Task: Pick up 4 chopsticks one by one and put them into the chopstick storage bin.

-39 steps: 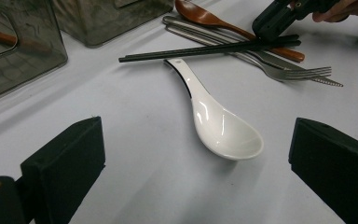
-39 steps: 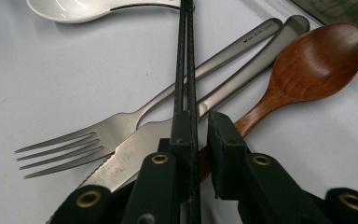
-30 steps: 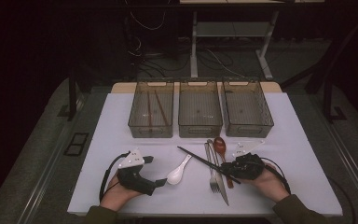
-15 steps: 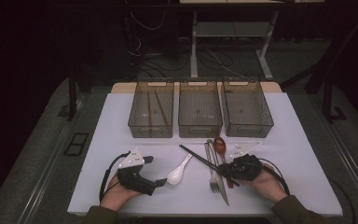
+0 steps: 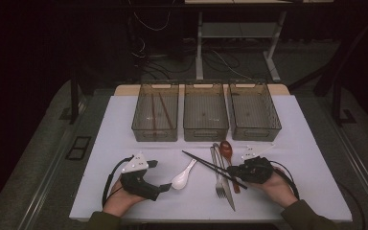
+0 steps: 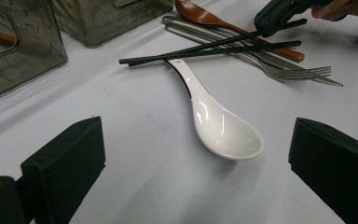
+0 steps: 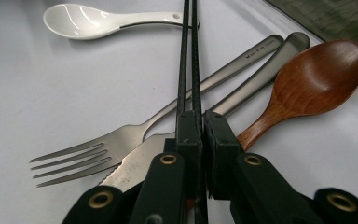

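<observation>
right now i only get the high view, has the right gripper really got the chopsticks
Observer: Yes. In the right gripper view the right gripper is clamped on both black chopsticks, side by side between the pads.
Operator: are they clear of the white spoon
Observer: No. In the left gripper view their far ends lie across the white spoon at its handle tip.
Operator: left gripper doing anything
Observer: The left gripper stands wide open, the spoon's bowl on the table ahead of its jaws, untouched.
Operator: what's under the chopsticks
Observer: A fork and a knife, with a wooden spoon beside them.
</observation>
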Demonstrator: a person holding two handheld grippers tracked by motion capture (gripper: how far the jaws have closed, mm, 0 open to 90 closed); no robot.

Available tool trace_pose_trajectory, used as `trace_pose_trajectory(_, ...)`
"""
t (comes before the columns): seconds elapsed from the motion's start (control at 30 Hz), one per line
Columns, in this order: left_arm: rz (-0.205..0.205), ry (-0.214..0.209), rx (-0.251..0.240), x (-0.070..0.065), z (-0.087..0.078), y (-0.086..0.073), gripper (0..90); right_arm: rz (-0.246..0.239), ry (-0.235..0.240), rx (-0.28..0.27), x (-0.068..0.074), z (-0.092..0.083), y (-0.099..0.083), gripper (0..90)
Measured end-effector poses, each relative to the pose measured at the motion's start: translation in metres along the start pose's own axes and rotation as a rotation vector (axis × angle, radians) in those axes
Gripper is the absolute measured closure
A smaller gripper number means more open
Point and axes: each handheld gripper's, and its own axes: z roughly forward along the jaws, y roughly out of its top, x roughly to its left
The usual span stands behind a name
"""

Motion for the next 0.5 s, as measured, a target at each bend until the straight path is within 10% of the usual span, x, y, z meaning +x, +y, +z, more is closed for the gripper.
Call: trace_pose_trajectory(0.5,0.000,0.001,-0.001,0.000,0.000,0.000,2.9,0.025,0.025,-0.073,-0.007,-0.018,0.001,85.4)
